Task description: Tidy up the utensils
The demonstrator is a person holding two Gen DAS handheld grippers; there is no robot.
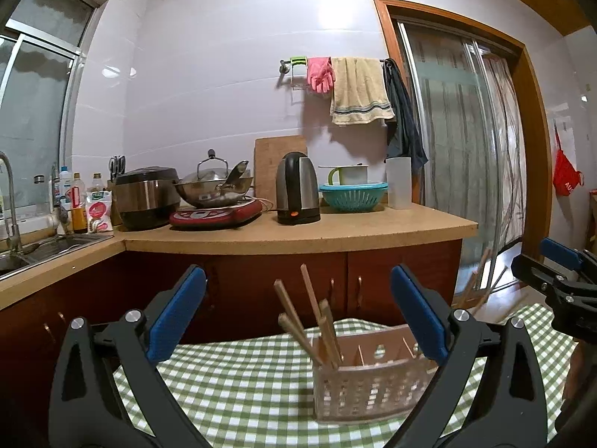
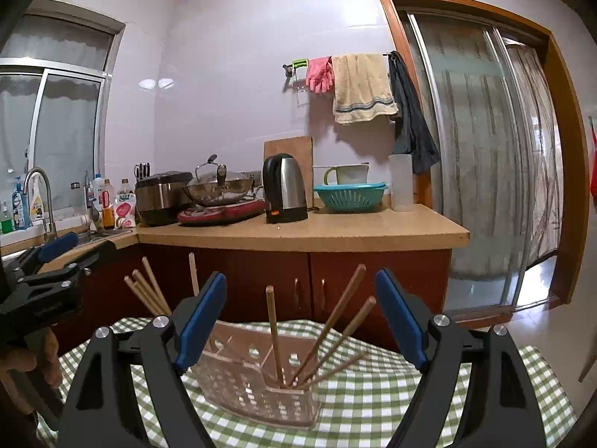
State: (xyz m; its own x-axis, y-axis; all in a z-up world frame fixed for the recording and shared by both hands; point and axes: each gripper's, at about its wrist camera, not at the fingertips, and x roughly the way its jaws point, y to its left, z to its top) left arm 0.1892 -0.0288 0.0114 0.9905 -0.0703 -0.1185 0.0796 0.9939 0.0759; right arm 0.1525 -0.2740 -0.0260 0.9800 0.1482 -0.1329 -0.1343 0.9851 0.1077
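Chopsticks (image 2: pixel 278 332) stand in a perforated plastic holder (image 2: pixel 257 388) on the green checked tablecloth (image 2: pixel 373 410), in two clusters at opposite ends of the holder.

Right gripper (image 2: pixel 302 317): jaws spread wide, nothing between the pads. The holder's right-end cluster sits at 6 o'clock from its midpoint, sticks fanning toward 1 o'clock. They lean because the compartment is loose around them.

Left gripper (image 1: pixel 298 313): jaws likewise spread and empty. The holder (image 1: pixel 369 392) lies at 5 o'clock, its left-end sticks (image 1: pixel 298 321) tilting toward 11 o'clock.

Judgement: both loads appear delivered, sorted one cluster per end, with both tools clear of the sticks.

Beyond, at 12 o'clock: the counter (image 2: pixel 298 231) with kettle (image 2: pixel 285 194) and wok (image 2: pixel 224 186).
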